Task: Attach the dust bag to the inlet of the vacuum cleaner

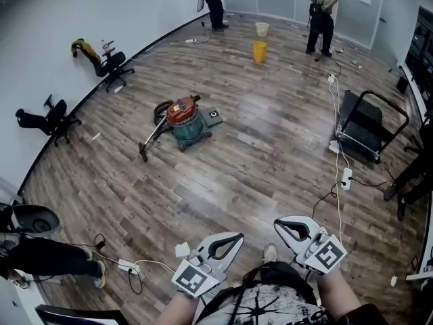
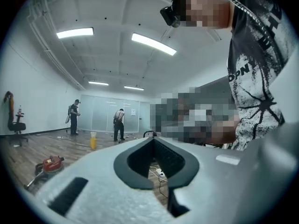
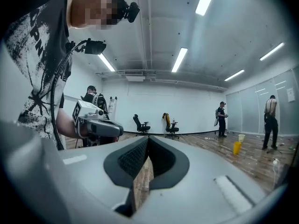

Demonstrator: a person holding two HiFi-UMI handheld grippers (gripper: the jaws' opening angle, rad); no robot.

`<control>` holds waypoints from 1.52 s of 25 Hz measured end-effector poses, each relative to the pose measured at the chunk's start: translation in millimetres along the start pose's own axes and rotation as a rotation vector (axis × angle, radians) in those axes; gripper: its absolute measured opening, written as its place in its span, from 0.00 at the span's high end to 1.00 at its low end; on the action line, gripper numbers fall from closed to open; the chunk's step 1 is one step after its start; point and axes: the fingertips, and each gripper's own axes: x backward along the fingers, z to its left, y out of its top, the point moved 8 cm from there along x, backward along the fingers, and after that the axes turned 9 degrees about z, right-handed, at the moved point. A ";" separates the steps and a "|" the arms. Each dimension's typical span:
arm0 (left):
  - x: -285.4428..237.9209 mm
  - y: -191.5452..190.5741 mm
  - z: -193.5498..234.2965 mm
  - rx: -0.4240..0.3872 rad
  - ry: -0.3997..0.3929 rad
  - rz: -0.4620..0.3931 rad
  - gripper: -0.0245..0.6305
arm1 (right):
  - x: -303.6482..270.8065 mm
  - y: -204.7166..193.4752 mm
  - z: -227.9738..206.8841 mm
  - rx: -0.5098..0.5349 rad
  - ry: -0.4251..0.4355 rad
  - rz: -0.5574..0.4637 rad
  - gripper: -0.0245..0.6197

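- The person's black-and-white printed shirt (image 1: pixel 270 307) fills the bottom edge of the head view. One shoe (image 1: pixel 269 252) shows just above it on the wood floor (image 1: pixel 257 175).
- The left tool (image 1: pixel 237 238) is held out just ahead of the shirt. Its own view shows the jaws clenched tip to tip with nothing between them.
- The right tool (image 1: pixel 278 225) is beside it, near but not touching, with its jaws likewise pressed together and empty.
- Both tools point level across the room, their marker cubes toward the person.
- The vacuum cleaner (image 1: pixel 186 122), a canister with a red top and a teal drum, stands upright on the floor. It is well ahead of the tools and left of the room's middle.
- Its hose (image 1: pixel 154 135) loops from the canister and runs down-left to a nozzle lying on the boards.
- A small dark flat thing (image 1: pixel 214 118) lies just beside the drum on its right. What it is cannot be told.
- A yellow bucket (image 1: pixel 260 51) stands farther off, and a paler bucket (image 1: pixel 262 28) stands behind it, nearer the far wall.
- A standing person (image 1: pixel 214 2) and a second person (image 1: pixel 321 15) are at that far wall, well apart from each other.
- Two black office chairs stand along the left wall, one (image 1: pixel 111 66) with a yellow cloth over its back and another (image 1: pixel 51 120) nearer.
- A black platform trolley (image 1: pixel 369 124) stands at the right, and beside it a white cable (image 1: pixel 336 114) leads to a power strip (image 1: pixel 346 178).
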 end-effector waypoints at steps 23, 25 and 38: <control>-234.2 43.7 60.7 0.018 -0.018 0.025 0.96 | 43.8 -27.2 -218.6 -0.015 0.038 -0.054 0.95; -240.2 44.1 61.3 0.014 -0.019 0.030 0.96 | 43.3 -29.2 -224.5 -0.015 0.039 -0.070 0.95; -263.7 33.7 117.1 0.019 -0.048 0.046 0.96 | 3.1 -32.4 -262.6 -0.048 0.000 -0.064 0.95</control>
